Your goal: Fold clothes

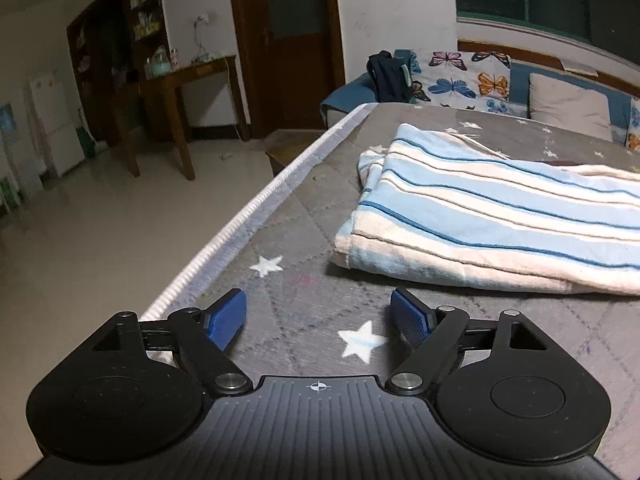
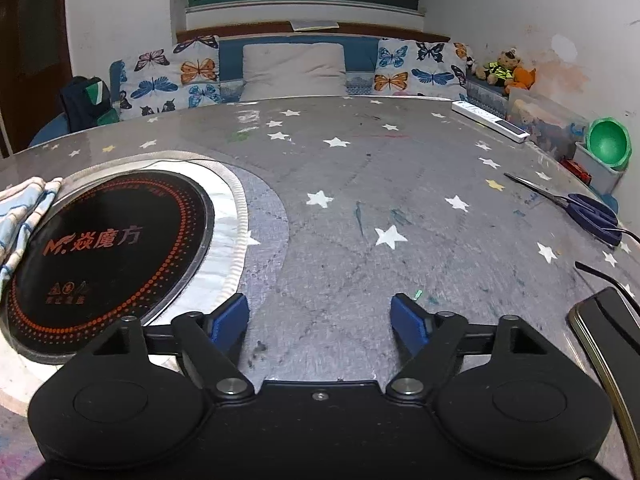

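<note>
A folded garment with light blue, white and dark blue stripes [image 1: 492,208] lies on the grey star-patterned table cover [image 1: 304,240], ahead and to the right of my left gripper [image 1: 318,316]. The left gripper is open and empty, low over the cover near the table's left edge. A corner of the same striped cloth [image 2: 24,216] shows at the far left of the right wrist view, resting on the edge of the black round cooktop [image 2: 108,256]. My right gripper [image 2: 320,320] is open and empty over bare cover.
Blue scissors [image 2: 580,208], a white power strip [image 2: 492,122], a green bowl [image 2: 608,146] and a dark phone [image 2: 612,332] lie along the table's right side. Butterfly cushions [image 2: 176,76] line the bench behind. The table's left edge [image 1: 240,220] drops to tiled floor.
</note>
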A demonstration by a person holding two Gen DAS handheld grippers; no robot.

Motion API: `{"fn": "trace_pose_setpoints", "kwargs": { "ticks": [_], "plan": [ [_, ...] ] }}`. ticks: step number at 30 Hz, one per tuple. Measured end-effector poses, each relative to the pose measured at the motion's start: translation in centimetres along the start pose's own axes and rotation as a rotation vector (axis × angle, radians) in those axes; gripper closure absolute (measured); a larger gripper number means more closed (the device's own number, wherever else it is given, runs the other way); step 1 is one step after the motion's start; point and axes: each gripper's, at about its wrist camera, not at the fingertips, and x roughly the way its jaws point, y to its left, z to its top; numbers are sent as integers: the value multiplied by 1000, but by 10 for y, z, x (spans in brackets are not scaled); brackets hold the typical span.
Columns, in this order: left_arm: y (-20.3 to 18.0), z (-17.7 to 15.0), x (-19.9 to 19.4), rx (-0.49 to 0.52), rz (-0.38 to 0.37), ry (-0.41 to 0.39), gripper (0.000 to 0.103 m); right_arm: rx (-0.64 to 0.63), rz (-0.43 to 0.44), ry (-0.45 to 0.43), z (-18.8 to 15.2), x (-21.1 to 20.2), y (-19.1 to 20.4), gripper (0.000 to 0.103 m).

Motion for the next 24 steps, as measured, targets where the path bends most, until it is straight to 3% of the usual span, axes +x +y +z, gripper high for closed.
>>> {"fn": "trace_pose_setpoints", "kwargs": {
  "ticks": [10,14,18,24],
  "plan": [
    [4,-2,2,-24,-22,14,11,9,-12,-26,-5,2,-10,0],
    [7,-18,-4,-37,-34,13,9,12,-13,-29,-5,2,-11,0],
    [7,-21,-4,-40,-44,26,0,12,-13,-31,-4,2,-11,0],
    [10,-7,5,-41,-46,35,0,12,-14,-32,-4,2,-11,0]
  ]
}}
